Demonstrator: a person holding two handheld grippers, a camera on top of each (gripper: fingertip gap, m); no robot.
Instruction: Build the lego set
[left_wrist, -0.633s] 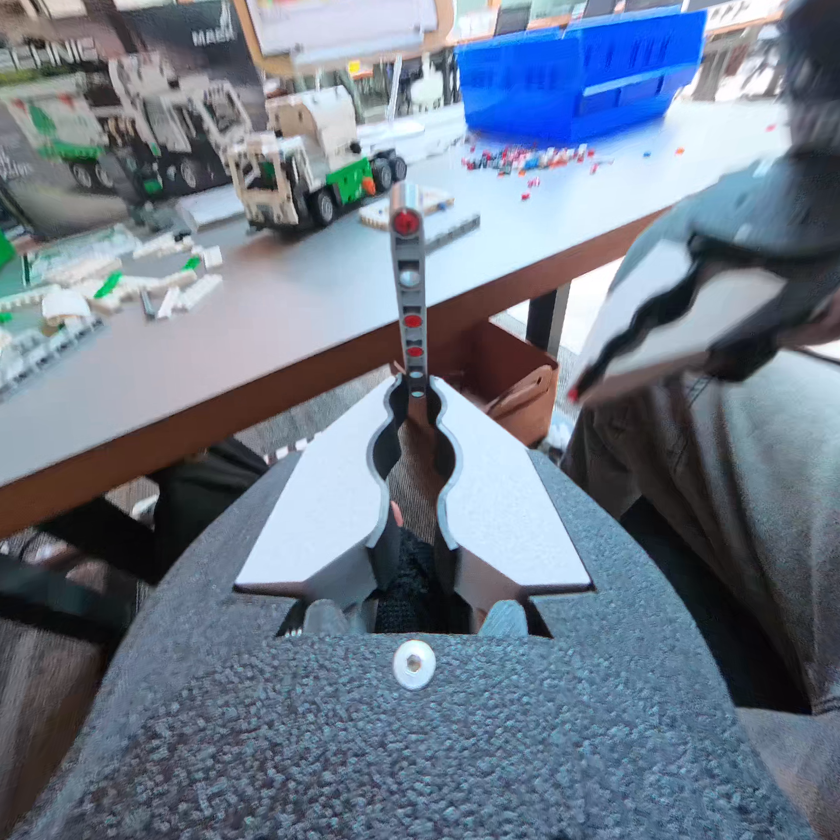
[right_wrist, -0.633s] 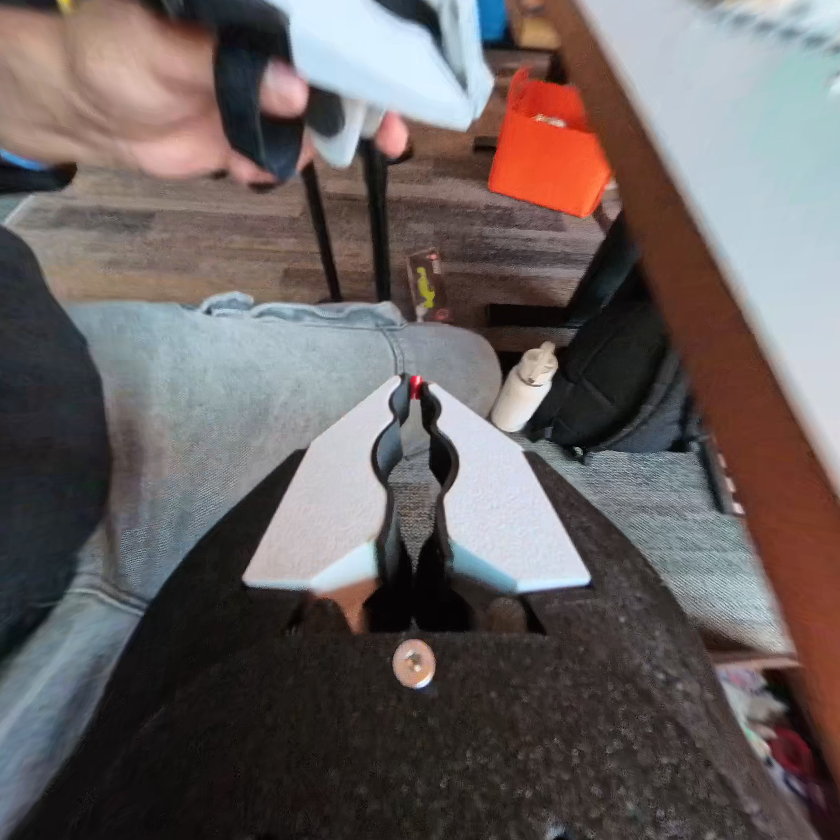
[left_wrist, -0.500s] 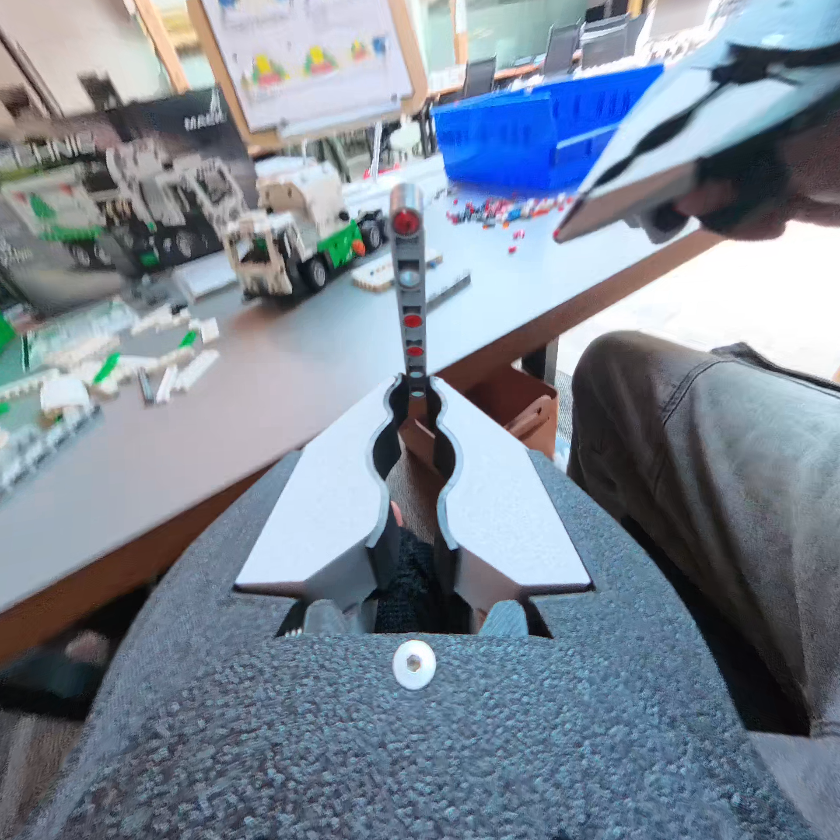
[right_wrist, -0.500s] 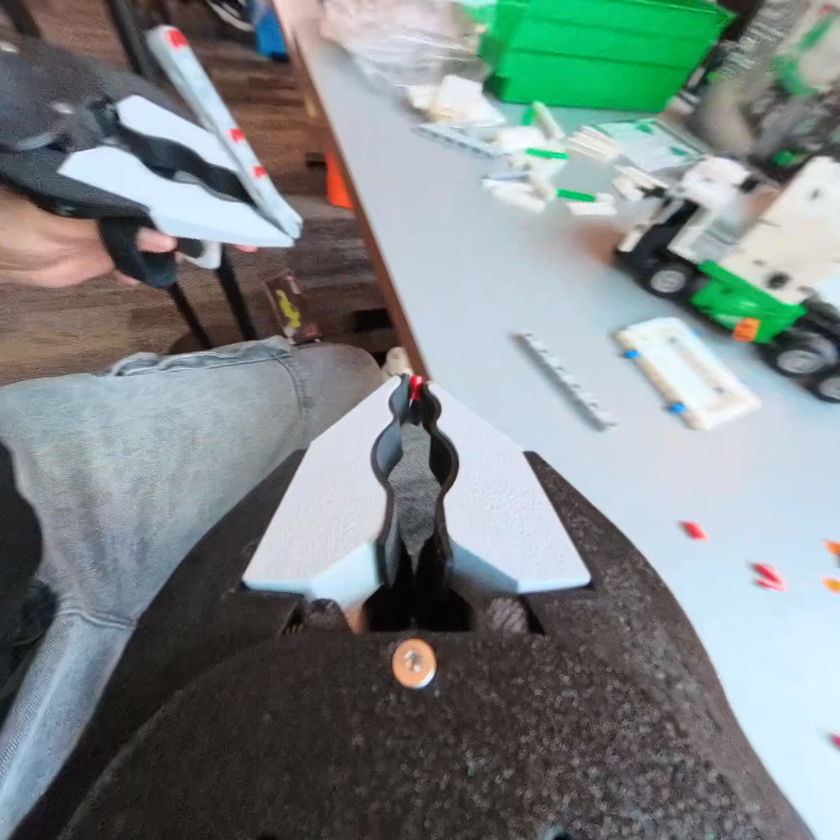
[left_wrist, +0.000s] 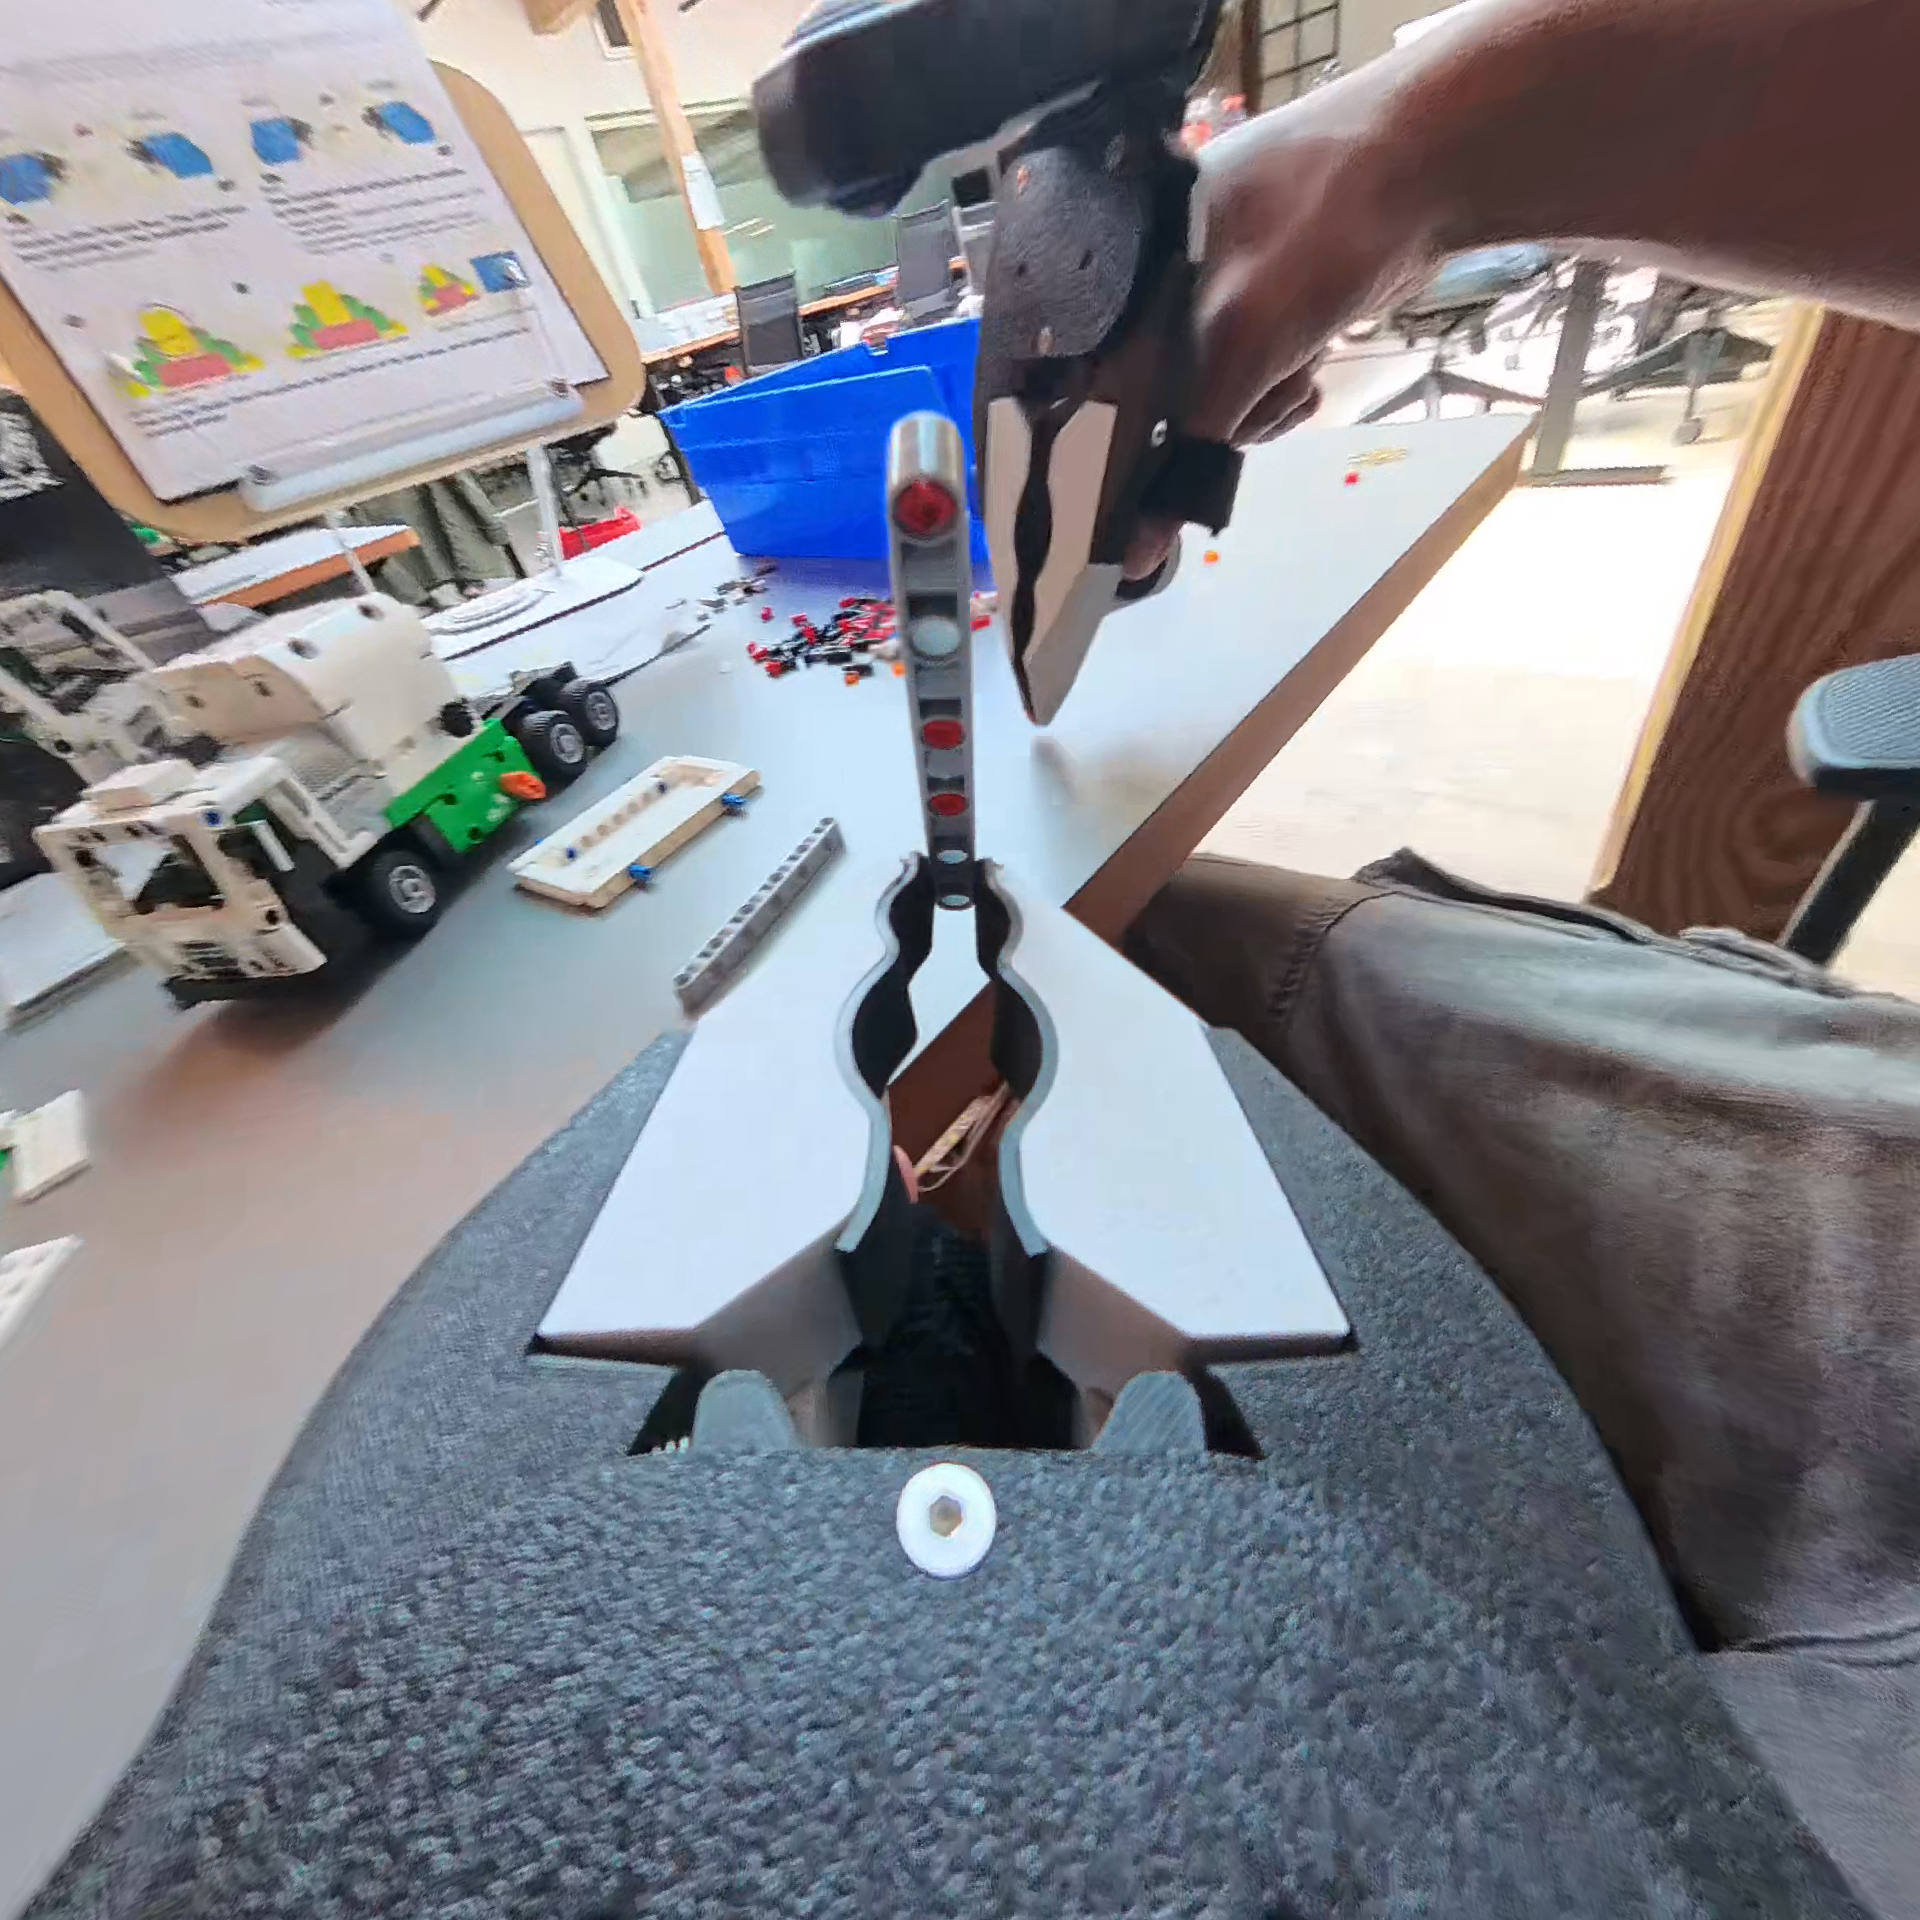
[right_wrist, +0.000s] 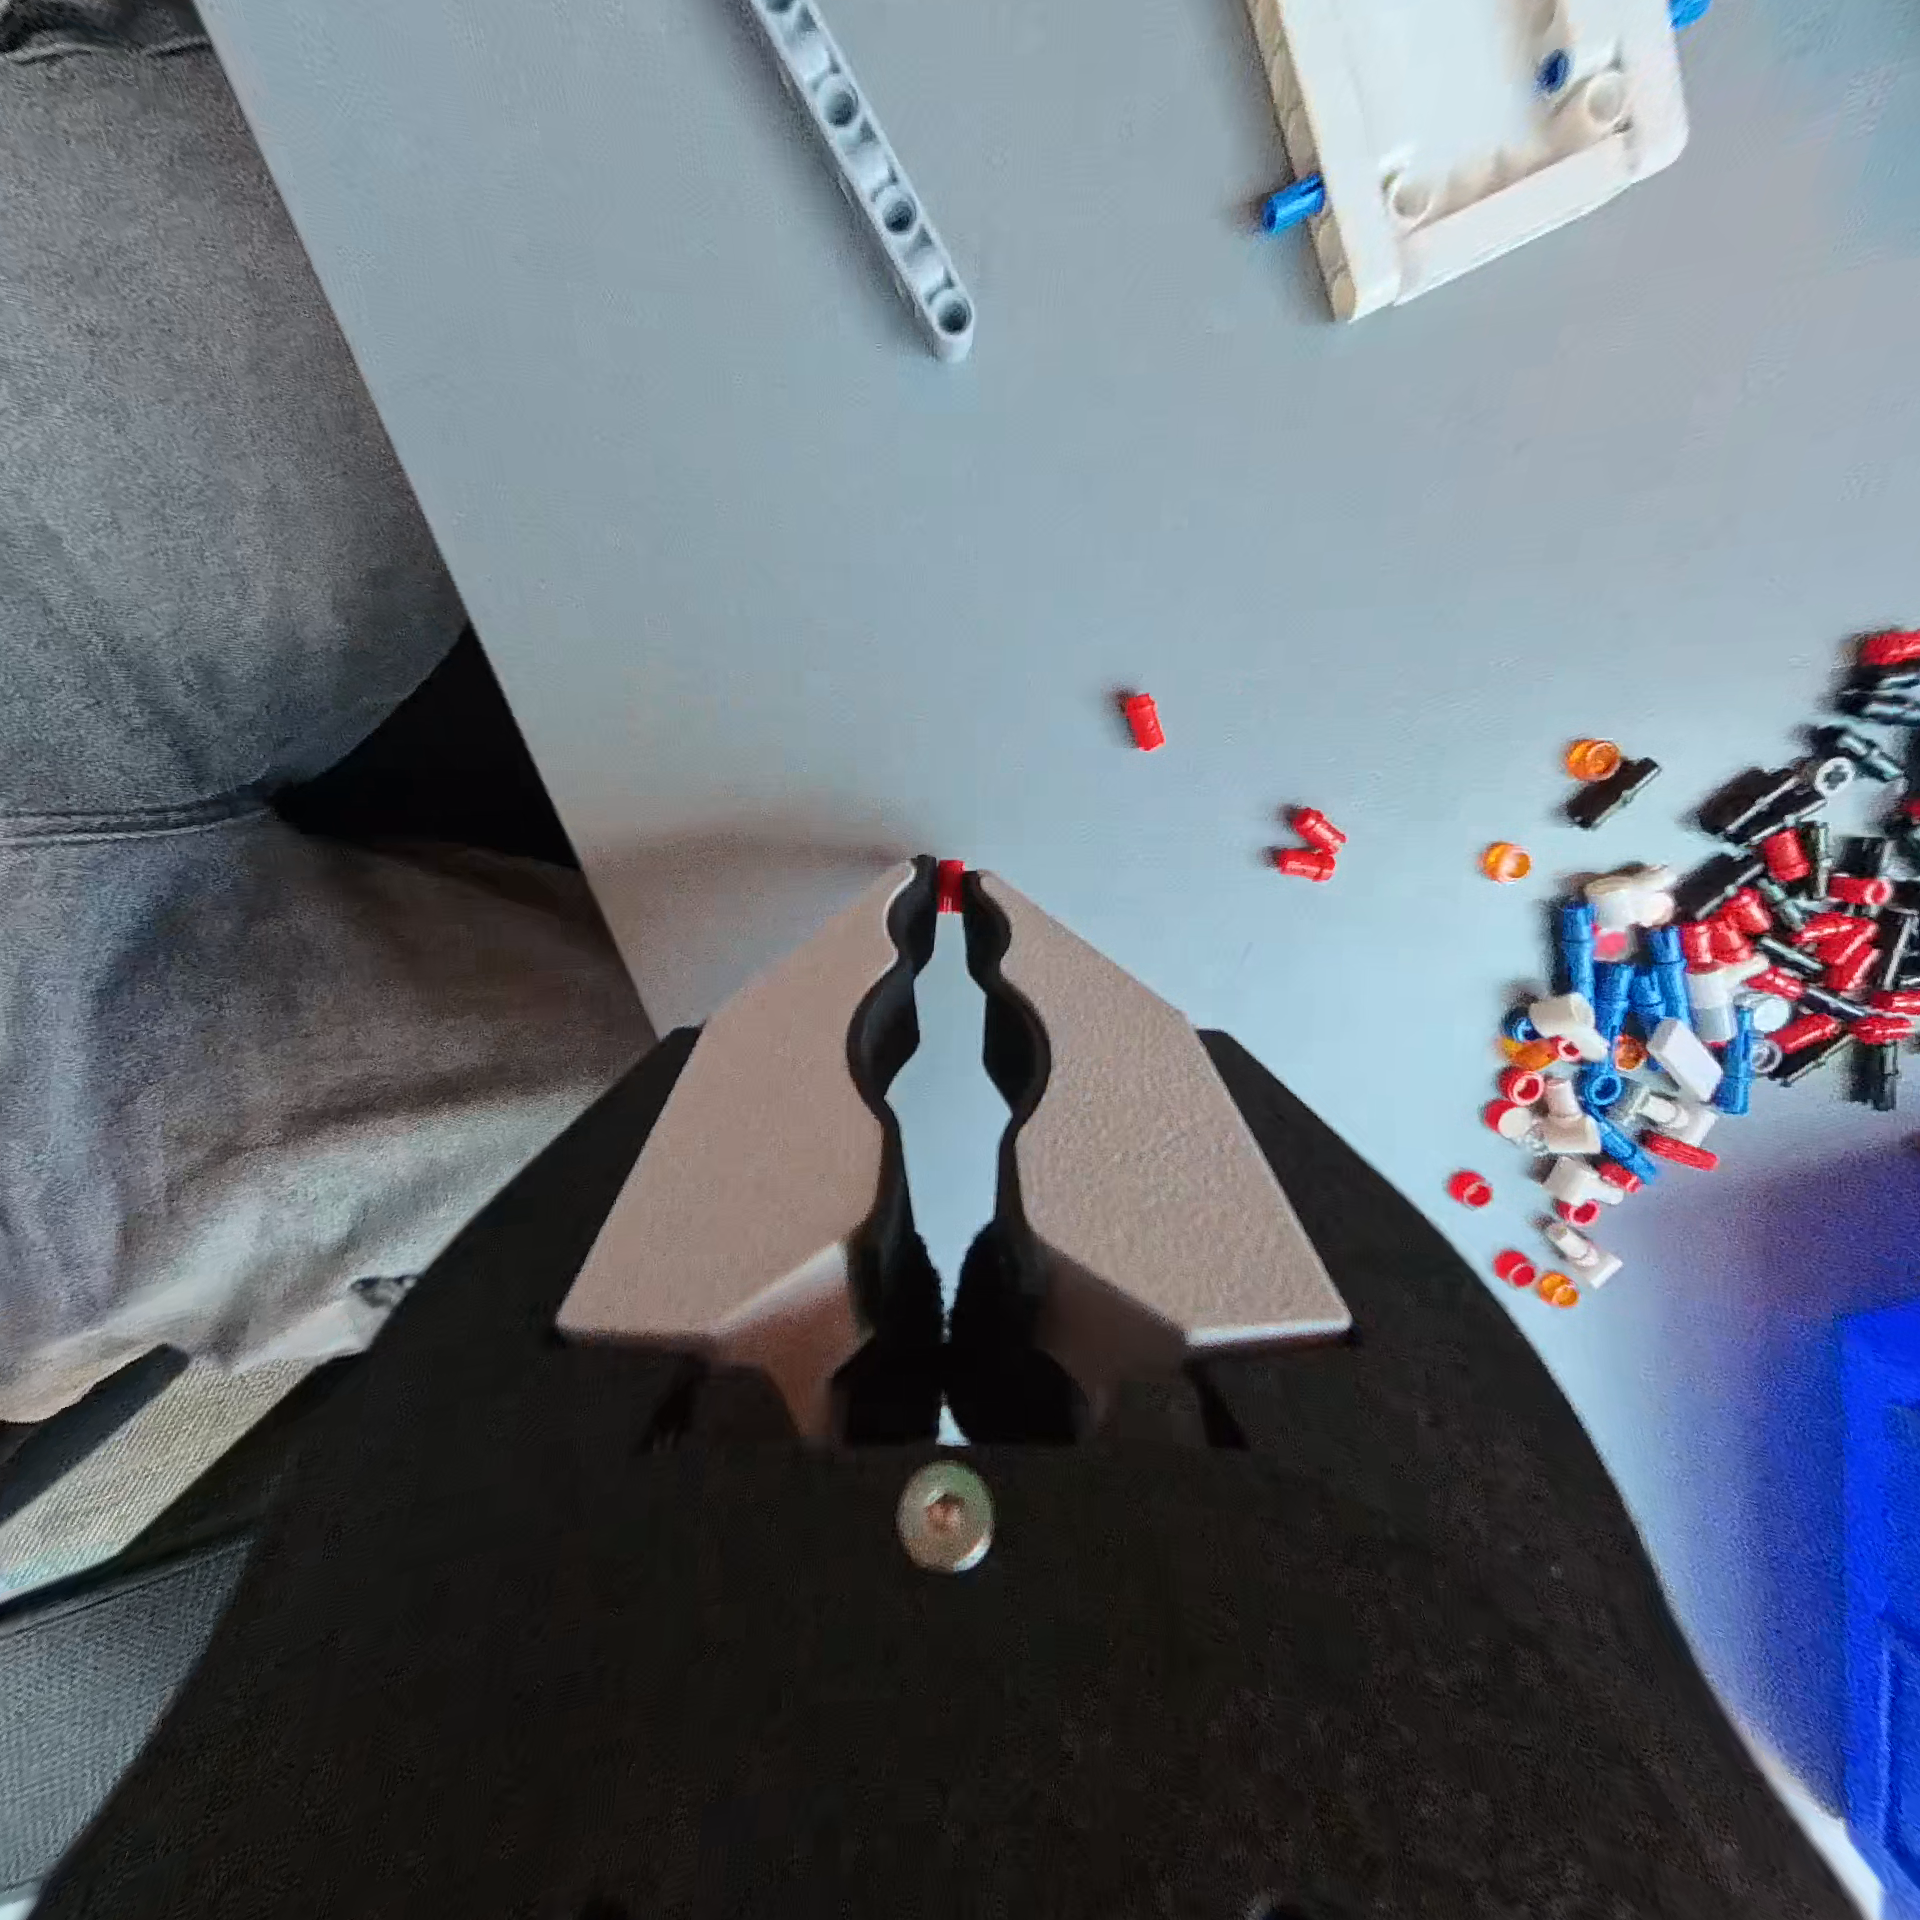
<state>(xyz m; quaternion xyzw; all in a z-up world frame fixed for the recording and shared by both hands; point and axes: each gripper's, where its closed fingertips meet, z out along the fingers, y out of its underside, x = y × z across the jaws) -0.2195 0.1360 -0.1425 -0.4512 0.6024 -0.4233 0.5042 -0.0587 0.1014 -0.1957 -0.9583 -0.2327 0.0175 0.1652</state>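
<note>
On the far left of the grey table (left_wrist: 312, 1143), a white-and-green lego truck (left_wrist: 301, 790) is standing. To its right, a white panel (left_wrist: 634, 831) and a loose grey beam (left_wrist: 758, 914) are lying flat. The left gripper (left_wrist: 954, 883) is pinching the near end of a grey beam with red pins (left_wrist: 932, 644), holding it upright. The right gripper (right_wrist: 943, 883) is hanging above the table's near edge, its tips closed on a small red pin (right_wrist: 948, 885). Farther right, a pile of small pieces (right_wrist: 1714, 987) is sitting beside a blue bin (left_wrist: 831, 447).
</note>
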